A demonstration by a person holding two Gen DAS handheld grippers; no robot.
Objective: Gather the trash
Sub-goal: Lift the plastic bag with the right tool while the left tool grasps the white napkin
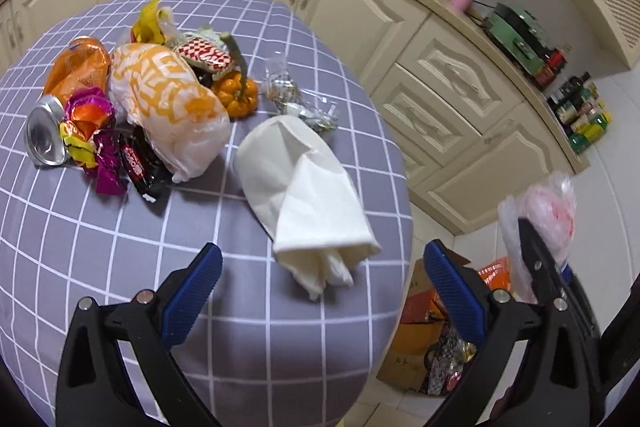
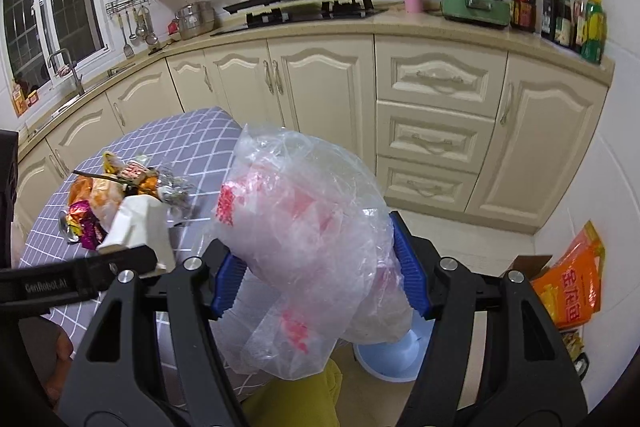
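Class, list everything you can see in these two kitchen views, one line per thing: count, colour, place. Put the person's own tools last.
grey checked tablecloth: one, grey with white lines, covering the table
folded cream paper bag: one, cream, table's near right edge
white and orange plastic bag: one, table middle
small orange pumpkin: one, beside that bag
crushed silver can: one, table left
purple and orange foil wrappers: several, beside the can
black snack packet: one, in front of the wrappers
clear pink-printed plastic bag: one, held off the table
cardboard box: one, brown, on the floor
left tongs: open, above the table edge
right tongs: closed on the clear bag
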